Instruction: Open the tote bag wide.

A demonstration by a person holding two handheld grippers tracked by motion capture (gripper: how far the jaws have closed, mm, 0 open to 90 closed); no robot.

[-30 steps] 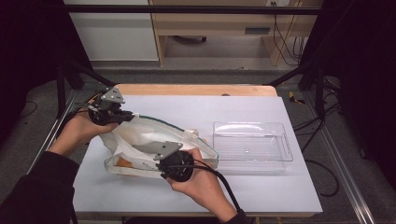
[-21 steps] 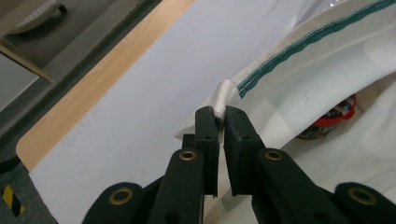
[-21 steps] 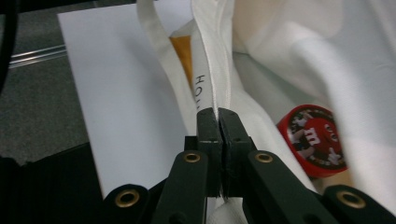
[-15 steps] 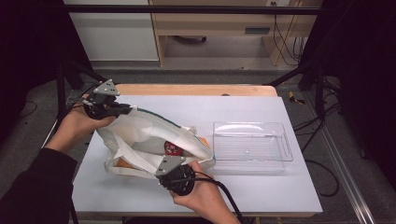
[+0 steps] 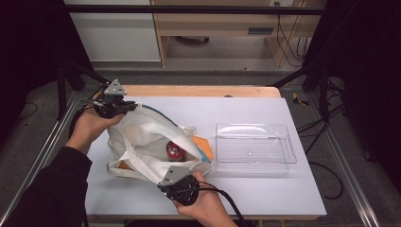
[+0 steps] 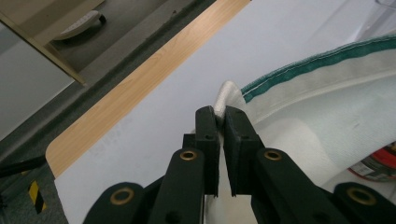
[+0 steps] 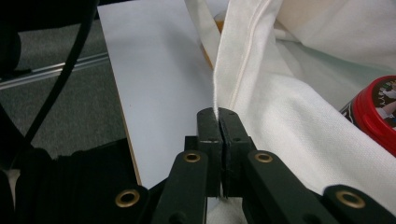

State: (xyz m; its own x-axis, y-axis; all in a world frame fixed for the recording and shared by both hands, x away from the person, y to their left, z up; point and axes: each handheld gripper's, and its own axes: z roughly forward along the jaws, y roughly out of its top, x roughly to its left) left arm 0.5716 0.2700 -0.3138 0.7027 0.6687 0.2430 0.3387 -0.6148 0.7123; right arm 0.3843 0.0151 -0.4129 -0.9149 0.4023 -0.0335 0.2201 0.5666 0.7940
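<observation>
Since half a second ago the two grippers have drawn farther apart, so the mouth of the white cloth bag [image 5: 151, 142] now gapes wider and more of the red-lidded can [image 5: 175, 151] inside it shows. The left gripper [image 5: 126, 109] is at the far left of the table [image 5: 265, 198], its jaws clamped on the bag's rim where a green-edged band [image 6: 322, 60] meets the cloth. The right gripper [image 5: 166, 176] is at the near edge, jaws pinched tight on a thin fold of the opposite rim [image 7: 215, 100].

The bag lies on the left half of the table, just beside the clear plastic tray [image 5: 255, 149]. The can is partly covered by cloth, and its label is too small to read. Something orange [image 5: 202, 143] peeks out at the bag's right side, perhaps a packet or card; most of it is hidden. In the right gripper view the can [image 7: 378, 109] is cut off by the edge.
</observation>
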